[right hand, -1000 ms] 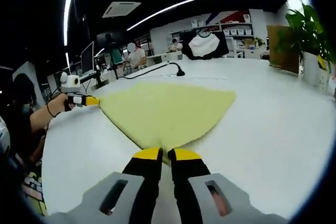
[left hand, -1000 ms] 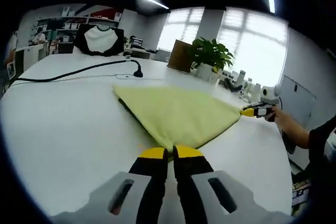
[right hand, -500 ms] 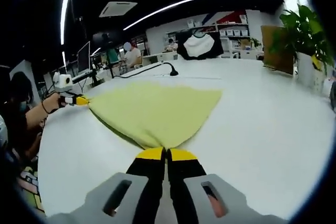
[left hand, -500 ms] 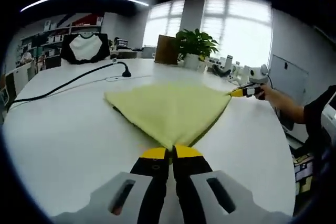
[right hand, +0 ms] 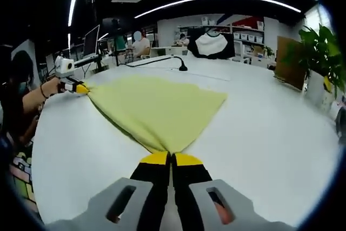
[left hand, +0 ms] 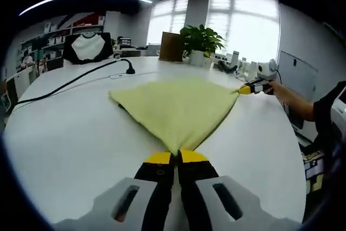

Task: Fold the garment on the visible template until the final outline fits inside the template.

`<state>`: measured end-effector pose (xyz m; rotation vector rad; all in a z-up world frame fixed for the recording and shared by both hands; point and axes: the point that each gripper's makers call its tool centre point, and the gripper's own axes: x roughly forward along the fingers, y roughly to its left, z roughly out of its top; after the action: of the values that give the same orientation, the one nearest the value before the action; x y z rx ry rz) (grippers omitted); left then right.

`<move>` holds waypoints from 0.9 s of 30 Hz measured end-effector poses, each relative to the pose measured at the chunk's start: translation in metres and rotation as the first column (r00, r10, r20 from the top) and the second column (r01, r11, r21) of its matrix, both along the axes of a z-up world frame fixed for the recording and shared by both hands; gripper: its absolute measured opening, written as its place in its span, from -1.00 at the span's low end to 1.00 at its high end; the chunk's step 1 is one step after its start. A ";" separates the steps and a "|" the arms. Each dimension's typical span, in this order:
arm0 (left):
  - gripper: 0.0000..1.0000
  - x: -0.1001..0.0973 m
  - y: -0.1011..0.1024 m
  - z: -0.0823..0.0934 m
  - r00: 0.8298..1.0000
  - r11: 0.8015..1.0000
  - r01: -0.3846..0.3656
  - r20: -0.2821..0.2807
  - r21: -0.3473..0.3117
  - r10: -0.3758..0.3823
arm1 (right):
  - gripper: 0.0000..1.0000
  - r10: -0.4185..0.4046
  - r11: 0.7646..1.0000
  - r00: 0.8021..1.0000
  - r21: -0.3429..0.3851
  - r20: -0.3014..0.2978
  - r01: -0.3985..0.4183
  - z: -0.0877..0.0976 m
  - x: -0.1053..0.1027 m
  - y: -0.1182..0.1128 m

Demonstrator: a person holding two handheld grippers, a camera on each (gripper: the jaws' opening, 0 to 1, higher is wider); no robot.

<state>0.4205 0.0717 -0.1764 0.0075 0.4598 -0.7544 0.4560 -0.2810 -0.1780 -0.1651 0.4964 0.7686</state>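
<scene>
1. Left gripper point(left hand: 177, 158): the yellow-tipped jaws are pressed together on one corner of the yellow garment point(left hand: 175, 106). The pinched fabric itself is hidden between the tips.
2. Right gripper point(right hand: 171, 159): the jaws are closed in the same way on another corner of the garment point(right hand: 157, 106); the gripped edge is covered by the tips.
3. The garment is stretched taut between the two grippers and spreads out over the white table point(left hand: 65, 133). Whether the held edge is lifted off the surface cannot be determined.
4. A dark line shows along the garment's underside edge. It may be shadow or a template; the views do not resolve it.
5. In the left gripper view, the right gripper point(left hand: 250, 88) appears at the far corner, held by a hand point(left hand: 281, 91). In the right gripper view, the left gripper point(right hand: 75, 86) appears likewise.
6. A black cable point(left hand: 70, 82) lies on the table beyond the garment, well apart from it.
7. A potted plant point(left hand: 200, 41) stands at the table's far edge.
</scene>
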 end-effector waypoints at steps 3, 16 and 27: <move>-0.96 -0.001 -0.001 -0.001 1.000 1.000 -0.005 -0.007 -0.013 0.005 | -1.00 0.000 1.000 1.000 0.009 -0.005 0.000 0.000 -0.001 0.001; -0.72 -0.009 0.018 0.035 0.989 0.995 -0.102 0.107 0.017 0.100 | -0.79 -0.056 0.995 0.997 0.084 0.053 0.051 0.032 -0.002 -0.005; -0.98 0.012 0.006 0.061 0.956 0.971 -0.238 0.171 -0.037 0.240 | -0.84 -0.049 0.990 0.987 0.142 0.152 0.028 0.060 -0.001 0.057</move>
<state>0.4322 0.0772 -0.1159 0.0027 0.2814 -0.5136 0.4554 -0.2244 -0.1181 -0.0842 0.2962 0.7433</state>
